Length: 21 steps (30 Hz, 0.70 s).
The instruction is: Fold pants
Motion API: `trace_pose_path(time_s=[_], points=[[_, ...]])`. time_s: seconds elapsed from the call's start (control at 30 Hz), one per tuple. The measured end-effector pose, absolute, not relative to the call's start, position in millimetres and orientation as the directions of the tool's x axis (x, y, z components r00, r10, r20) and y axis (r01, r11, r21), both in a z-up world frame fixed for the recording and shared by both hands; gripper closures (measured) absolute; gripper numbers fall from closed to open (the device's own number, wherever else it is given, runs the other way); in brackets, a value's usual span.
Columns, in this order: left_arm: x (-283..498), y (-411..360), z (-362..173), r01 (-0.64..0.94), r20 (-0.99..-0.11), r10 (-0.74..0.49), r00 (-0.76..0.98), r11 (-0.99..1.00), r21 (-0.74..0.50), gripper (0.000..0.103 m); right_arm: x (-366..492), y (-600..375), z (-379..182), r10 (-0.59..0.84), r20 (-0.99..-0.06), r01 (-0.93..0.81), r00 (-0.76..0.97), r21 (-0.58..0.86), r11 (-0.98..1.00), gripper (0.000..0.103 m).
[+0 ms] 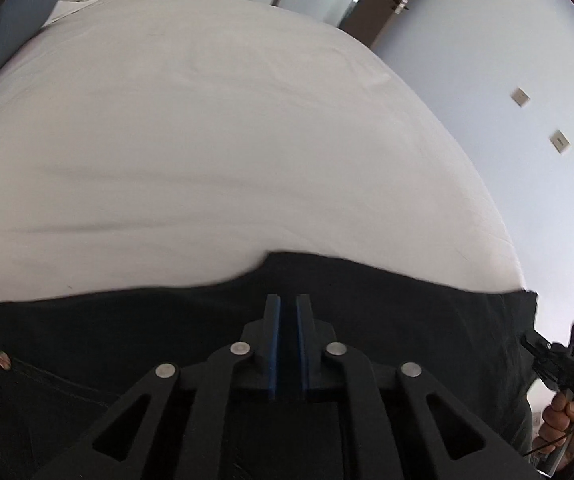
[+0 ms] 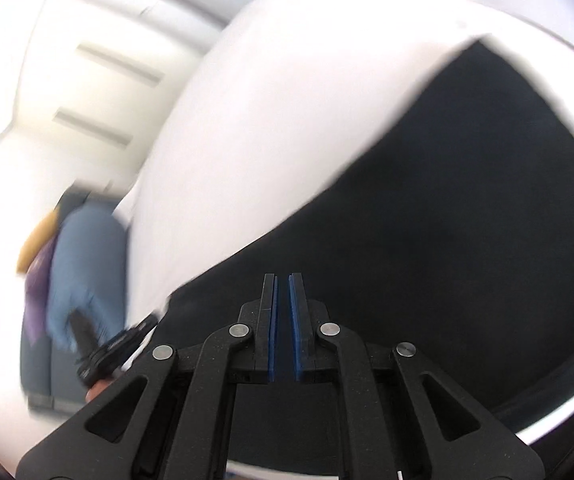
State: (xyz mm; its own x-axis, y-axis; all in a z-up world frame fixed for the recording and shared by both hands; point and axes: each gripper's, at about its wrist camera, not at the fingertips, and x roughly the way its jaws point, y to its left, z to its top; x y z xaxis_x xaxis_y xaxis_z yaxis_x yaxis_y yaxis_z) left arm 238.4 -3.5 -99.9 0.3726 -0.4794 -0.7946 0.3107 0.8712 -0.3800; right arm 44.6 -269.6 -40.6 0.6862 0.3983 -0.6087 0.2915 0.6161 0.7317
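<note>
Black pants lie across the near edge of a white bed; a copper rivet and pocket seam show at the left. My left gripper is over the waistband, its jaws nearly closed with a thin gap, and I cannot tell whether fabric is pinched. The right gripper shows at the pants' right end in the left wrist view, held in a hand. In the blurred right wrist view the pants spread up to the right, and my right gripper is over them with a narrow gap.
The white bed sheet fills most of both views. A pale wall with two switch plates and a brown door are at the right. A blue and purple garment pile sits beside the bed. White cabinets stand behind.
</note>
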Motion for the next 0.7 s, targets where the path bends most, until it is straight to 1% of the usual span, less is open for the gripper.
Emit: trace_pose_path(time_s=[0.03, 0.07, 0.13, 0.2, 0.23, 0.27, 0.3, 0.33, 0.37, 0.43, 0.47, 0.5, 0.53, 0.57, 0.63, 0.7], points=[[227, -15, -100, 0.354, -0.791, -0.500, 0.353, 0.854, -0.381, 0.074, 57, -247, -41, 0.452, -0.595, 0.241, 0.665, 0.744, 0.623, 0.096], [217, -24, -101, 0.386, -0.791, -0.510, 0.338, 0.842, -0.377, 0.069, 69, -220, -44, 0.514, -0.581, 0.186, 0.631, 0.756, 0.627, 0.096], [199, -39, -108, 0.434, -0.799, -0.517, 0.307, 0.823, -0.366, 0.069, 93, -170, -56, 0.606, -0.564, 0.117, 0.560, 0.779, 0.617, 0.096], [190, -44, -122, 0.455, -0.829, -0.469, 0.305, 0.836, -0.306, 0.069, 108, -134, -78, 0.665, -0.585, 0.097, 0.465, 0.780, 0.618, 0.096], [194, -36, -130, 0.458, -0.830, -0.465, 0.307, 0.837, -0.299, 0.075, 109, -123, -90, 0.653, -0.625, 0.111, 0.427, 0.753, 0.648, 0.096], [195, -28, -132, 0.454, -0.826, -0.473, 0.307, 0.835, -0.310, 0.083, 113, -120, -102, 0.615, -0.679, 0.144, 0.401, 0.710, 0.690, 0.100], [200, -15, -133, 0.435, -0.822, -0.479, 0.309, 0.840, -0.325, 0.085, 114, -124, -112, 0.616, -0.678, 0.161, 0.400, 0.714, 0.682, 0.103], [206, -2, -132, 0.419, -0.820, -0.476, 0.319, 0.846, -0.328, 0.085, 122, -119, -117, 0.630, -0.654, 0.173, 0.419, 0.739, 0.651, 0.103], [211, 12, -133, 0.406, -0.819, -0.470, 0.330, 0.853, -0.326, 0.085, 135, -111, -123, 0.617, -0.648, 0.201, 0.447, 0.745, 0.636, 0.103], [222, 36, -136, 0.376, -0.816, -0.461, 0.348, 0.866, -0.329, 0.086, 139, -136, -126, 0.571, -0.653, 0.258, 0.497, 0.739, 0.622, 0.103], [230, 54, -138, 0.358, -0.814, -0.453, 0.363, 0.875, -0.327, 0.095, 138, -151, -125, 0.534, -0.663, 0.290, 0.524, 0.729, 0.620, 0.103], [235, 67, -140, 0.343, -0.814, -0.444, 0.374, 0.882, -0.323, 0.099, 138, -167, -126, 0.498, -0.672, 0.319, 0.548, 0.719, 0.618, 0.103], [239, 81, -142, 0.337, -0.805, -0.467, 0.367, 0.873, -0.353, 0.098, 130, -186, -122, 0.469, -0.676, 0.341, 0.568, 0.712, 0.614, 0.103], [245, 93, -146, 0.340, -0.780, -0.527, 0.338, 0.841, -0.421, 0.097, 124, -203, -120, 0.435, -0.679, 0.368, 0.591, 0.707, 0.604, 0.103], [249, 103, -148, 0.377, -0.767, -0.548, 0.335, 0.824, -0.423, 0.097, 111, -239, -119, 0.379, -0.687, 0.426, 0.620, 0.700, 0.573, 0.103], [248, 101, -148, 0.418, -0.763, -0.552, 0.337, 0.814, -0.404, 0.097, 104, -254, -112, 0.303, -0.707, 0.478, 0.640, 0.674, 0.563, 0.103]])
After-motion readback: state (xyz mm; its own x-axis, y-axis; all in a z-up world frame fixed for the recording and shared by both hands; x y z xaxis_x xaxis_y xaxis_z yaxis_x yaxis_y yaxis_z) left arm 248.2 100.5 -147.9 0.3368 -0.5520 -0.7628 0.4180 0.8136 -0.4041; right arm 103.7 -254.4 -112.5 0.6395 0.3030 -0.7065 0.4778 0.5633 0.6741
